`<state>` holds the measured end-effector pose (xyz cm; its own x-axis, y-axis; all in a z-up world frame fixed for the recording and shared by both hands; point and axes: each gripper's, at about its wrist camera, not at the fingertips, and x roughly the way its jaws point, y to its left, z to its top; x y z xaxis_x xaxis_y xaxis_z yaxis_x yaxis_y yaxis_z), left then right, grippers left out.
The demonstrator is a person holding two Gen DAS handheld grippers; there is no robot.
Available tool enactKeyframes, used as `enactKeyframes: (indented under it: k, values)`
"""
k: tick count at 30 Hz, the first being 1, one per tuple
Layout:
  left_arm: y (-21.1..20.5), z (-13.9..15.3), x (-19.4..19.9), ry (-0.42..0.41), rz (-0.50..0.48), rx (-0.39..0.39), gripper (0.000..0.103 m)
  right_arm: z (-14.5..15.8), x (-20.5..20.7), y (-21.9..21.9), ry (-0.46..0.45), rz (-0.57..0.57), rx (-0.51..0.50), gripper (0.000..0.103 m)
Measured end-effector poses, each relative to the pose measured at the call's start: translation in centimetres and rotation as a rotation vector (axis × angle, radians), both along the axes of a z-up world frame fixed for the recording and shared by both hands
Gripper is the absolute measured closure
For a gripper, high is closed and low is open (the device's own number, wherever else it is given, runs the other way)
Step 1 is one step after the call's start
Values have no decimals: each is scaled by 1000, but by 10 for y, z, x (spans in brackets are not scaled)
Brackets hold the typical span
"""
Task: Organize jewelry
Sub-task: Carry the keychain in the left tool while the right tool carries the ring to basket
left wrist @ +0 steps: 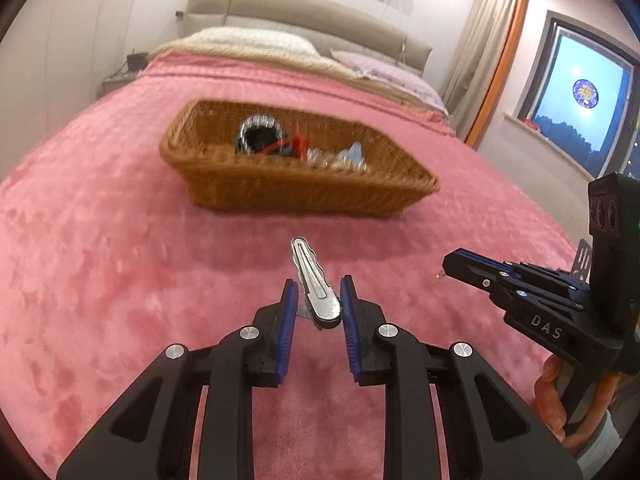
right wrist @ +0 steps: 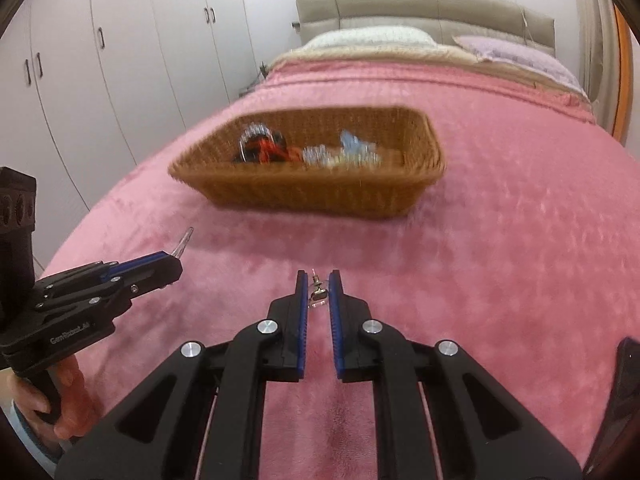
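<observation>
A brown wicker basket (left wrist: 304, 188) sits on the pink blanket and holds a sparkly bangle (left wrist: 260, 130), a red cord piece and pale blue and clear trinkets. My left gripper (left wrist: 319, 294) is shut on a silver hair clip (left wrist: 314, 284) that sticks forward, a little above the blanket, short of the basket. My right gripper (right wrist: 319, 286) is shut on a small gold earring (right wrist: 318, 292), also short of the basket (right wrist: 316, 188). Each gripper shows in the other view: the right one (left wrist: 446, 266), the left one with the clip tip (right wrist: 182, 246).
The pink blanket (left wrist: 100, 280) covers a bed with pillows (left wrist: 256, 40) and a beige headboard at the far end. White wardrobes (right wrist: 100, 80) stand at the left. A window (left wrist: 580, 100) with a curtain is at the right.
</observation>
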<state>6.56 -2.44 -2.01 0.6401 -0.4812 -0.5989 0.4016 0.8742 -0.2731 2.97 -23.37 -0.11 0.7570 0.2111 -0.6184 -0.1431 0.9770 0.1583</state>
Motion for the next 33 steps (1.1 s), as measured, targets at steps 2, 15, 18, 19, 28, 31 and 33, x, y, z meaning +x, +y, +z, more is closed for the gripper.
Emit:
enactKeyframes:
  k: [2,15,18,19,28,31,33]
  values:
    - [2,12,2,-27,3,-17,83,20,-1,0,-48,-1,-7,94]
    - [-21,83,86,-162,-30,-80,82,81,98,-4,-114,-17,6,94]
    - [-34,71,111,-125,-41,-76,83,65,142,-10,-11,-16,63,94]
    - [-40,63,121,-115,-42,-66,83,59,152,-14,19,-17,84,94]
    - [-51,21,150,-46,-50,-32,82,9,205,-24,156,-10,129,94]
    - [-48,22,151,-43,-51,-50,82,5,207,-24,151,-10,144,94]
    - [-46,22,151,-46,-57,-59,71,5,208,-26,153,-3,154,94]
